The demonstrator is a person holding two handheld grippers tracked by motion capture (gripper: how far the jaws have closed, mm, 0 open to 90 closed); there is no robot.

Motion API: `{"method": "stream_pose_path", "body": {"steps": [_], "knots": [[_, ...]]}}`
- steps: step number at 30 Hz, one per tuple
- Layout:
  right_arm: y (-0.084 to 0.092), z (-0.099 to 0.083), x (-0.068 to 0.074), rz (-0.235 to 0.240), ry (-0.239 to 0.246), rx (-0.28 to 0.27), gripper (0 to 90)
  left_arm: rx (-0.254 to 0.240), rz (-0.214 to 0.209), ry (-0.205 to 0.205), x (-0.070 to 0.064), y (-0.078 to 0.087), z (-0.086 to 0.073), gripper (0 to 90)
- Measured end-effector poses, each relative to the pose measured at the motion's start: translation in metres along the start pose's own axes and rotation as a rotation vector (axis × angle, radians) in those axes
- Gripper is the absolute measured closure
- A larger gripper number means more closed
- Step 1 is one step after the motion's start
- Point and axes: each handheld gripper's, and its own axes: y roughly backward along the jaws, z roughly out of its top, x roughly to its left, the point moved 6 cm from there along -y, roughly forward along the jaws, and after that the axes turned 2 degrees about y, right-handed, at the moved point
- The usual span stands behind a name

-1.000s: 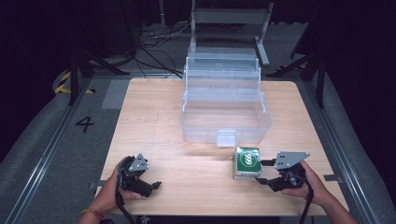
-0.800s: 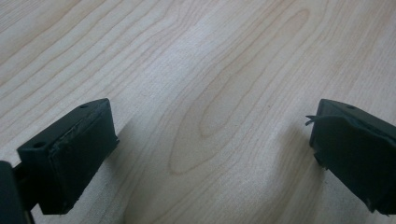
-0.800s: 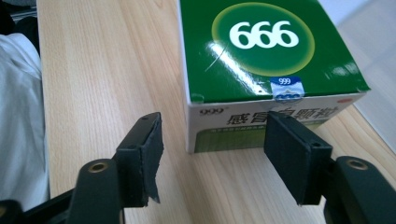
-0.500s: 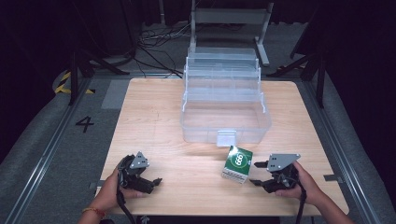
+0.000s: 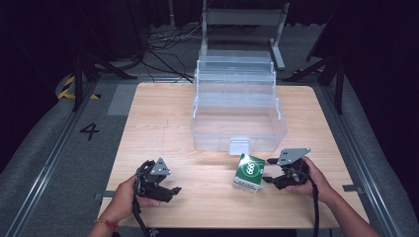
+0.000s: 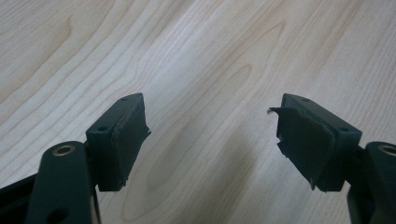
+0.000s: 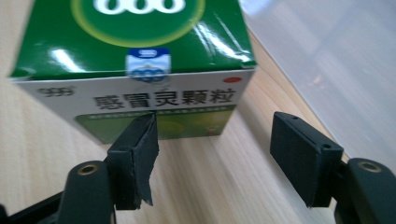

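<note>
Your right tool (image 5: 268, 170) sits just beside the green-and-white cardboard medicine box (image 5: 248, 172), jaws spread and just opened a little wider, nothing between them. Your left tool (image 5: 174, 189), well apart, is spread over bare worktop (image 5: 158, 113), its jaws just closing, empty. The box looks light, stiff but crushable; take it across its narrow white sides. Beyond stands the clear plastic tiered toolbox (image 5: 237, 106).
</note>
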Motion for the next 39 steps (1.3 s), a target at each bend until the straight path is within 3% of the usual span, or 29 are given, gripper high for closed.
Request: {"method": "stream_pose_path", "body": {"steps": [2, 5, 11, 13, 15, 17, 19, 20, 27, 31, 34, 39], "knots": [[-0.002, 0.003, 0.005, 0.01, 0.013, -0.005, 32.8, 0.005, -0.034, -0.036, -0.006, 0.0, 0.005, 28.3], [-0.004, 0.009, 0.013, 0.027, 0.029, -0.026, 31.8, -0.011, -0.045, -0.037, -0.011, 0.0, 0.013, 25.0], [-0.012, 0.021, 0.027, 0.037, 0.067, -0.023, 30.7, -0.009, -0.026, -0.046, -0.025, 0.0, 0.028, 16.8], [-0.017, 0.028, 0.031, 0.033, 0.076, -0.02, 30.9, -0.014, -0.021, -0.05, -0.03, -0.001, 0.035, 17.2], [-0.021, 0.032, 0.035, 0.038, 0.076, -0.019, 30.9, 0.011, -0.022, -0.055, -0.033, -0.003, 0.04, 20.0], [-0.025, 0.037, 0.038, 0.033, 0.081, -0.017, 31.0, 0.038, -0.013, -0.063, -0.035, -0.004, 0.043, 28.2], [-0.027, 0.039, 0.04, 0.033, 0.084, -0.018, 31.2, 0.038, 0.001, -0.042, -0.035, -0.005, 0.045, 25.3], [-0.029, 0.042, 0.042, 0.035, 0.083, -0.021, 31.2, 0.042, 0.008, -0.032, -0.034, -0.006, 0.047, 17.5], [-0.038, 0.052, 0.049, 0.033, 0.079, -0.019, 31.5, 0.037, -0.009, -0.053, -0.038, -0.002, 0.053, 17.7], [-0.043, 0.058, 0.054, 0.035, 0.084, -0.015, 31.8, 0.028, -0.011, -0.043, -0.04, 0.002, 0.06, 15.7], [-0.047, 0.061, 0.058, 0.048, 0.084, -0.017, 32.4, 0.029, -0.029, -0.064, -0.043, 0.003, 0.065, 16.4], [-0.054, 0.067, 0.063, 0.049, 0.097, 0.003, 34.6, 0.078, -0.046, -0.103, -0.049, 0.002, 0.073, 16.1]]}}
